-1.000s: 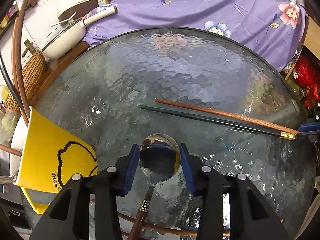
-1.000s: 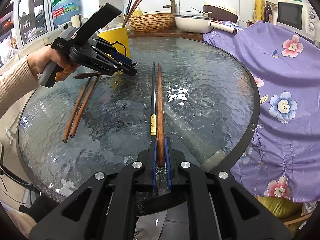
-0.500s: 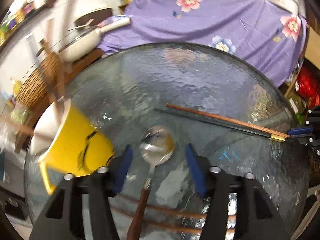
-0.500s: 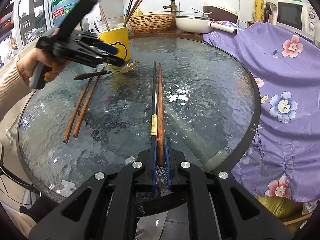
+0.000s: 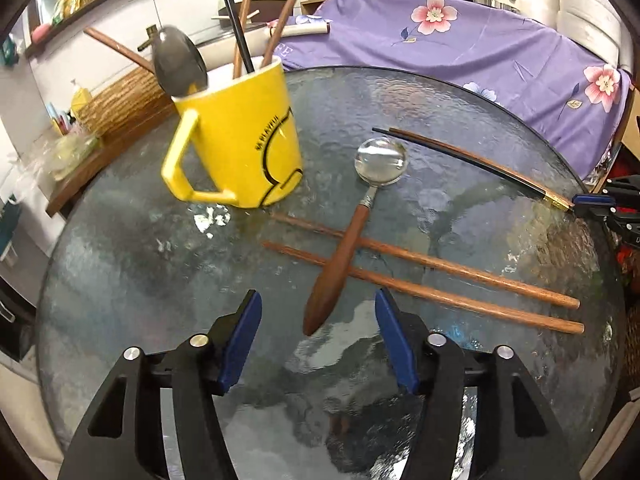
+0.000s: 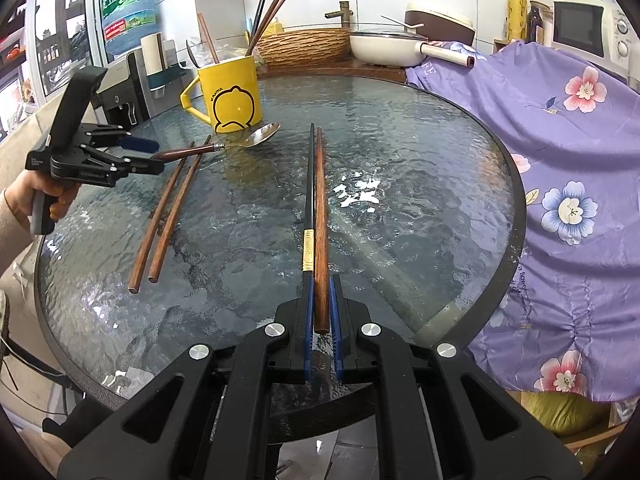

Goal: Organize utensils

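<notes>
The left hand-held gripper (image 5: 318, 332) is spread about halfway, with nothing pinched; its jaws have just been opening and then closing slightly, and the butt of the spoon (image 5: 352, 232) handle lies ahead of and between the blue pads, untouched as far as can be told. The spoon rests on the glass table (image 5: 460, 92), its handle laid across two brown chopsticks (image 5: 452, 280) and its bowl pointing toward 12 o'clock in the left wrist view, just beside the yellow mug (image 5: 244, 140), which stands at 10 o'clock and holds further utensils. The right hand-held gripper (image 6: 321, 320) is pressed together on the near ends of a black chopstick (image 6: 309, 184) and a brown chopstick (image 6: 319, 200), which extend toward 12 o'clock across the table in the right wrist view. In that view the left hand-held gripper is seen at 9 o'clock, held by a hand (image 6: 24, 196). Compared with one second earlier, the spoon bowl is no longer between the left pads: the spoon has been released onto the table, and the left hand-held gripper has been drawn back toward the handle end. The right hand-held gripper and its pair of chopsticks are unchanged.
</notes>
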Available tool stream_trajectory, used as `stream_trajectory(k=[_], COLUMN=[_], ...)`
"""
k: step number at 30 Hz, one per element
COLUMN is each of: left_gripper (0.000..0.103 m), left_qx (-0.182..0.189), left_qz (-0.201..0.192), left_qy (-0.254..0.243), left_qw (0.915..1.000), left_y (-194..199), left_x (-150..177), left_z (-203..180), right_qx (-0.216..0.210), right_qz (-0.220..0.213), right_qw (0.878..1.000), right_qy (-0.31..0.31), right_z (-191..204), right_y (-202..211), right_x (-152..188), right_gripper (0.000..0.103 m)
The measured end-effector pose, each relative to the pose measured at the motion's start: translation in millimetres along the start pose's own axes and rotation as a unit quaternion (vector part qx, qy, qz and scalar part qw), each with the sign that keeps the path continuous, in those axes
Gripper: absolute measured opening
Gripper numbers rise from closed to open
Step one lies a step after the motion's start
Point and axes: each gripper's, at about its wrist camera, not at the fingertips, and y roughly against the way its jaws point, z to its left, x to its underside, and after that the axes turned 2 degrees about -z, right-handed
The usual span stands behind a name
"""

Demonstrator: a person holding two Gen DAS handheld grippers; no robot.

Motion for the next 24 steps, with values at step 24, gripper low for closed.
stream_trajectory(k=[24], left_gripper=[0.017], left_qx=[0.016], left_qz=[-0.031], left_qy=[0.037], left_qw=[0.9987], left_y=[11], left_x=[5], left_z=[-7], right_qx=[0.004], right_qz=[-0.006], right_qw=[1.000], right_qy=[-0.008], right_z=[4], right_y=[4], right_x=[-2], right_gripper=[0.008])
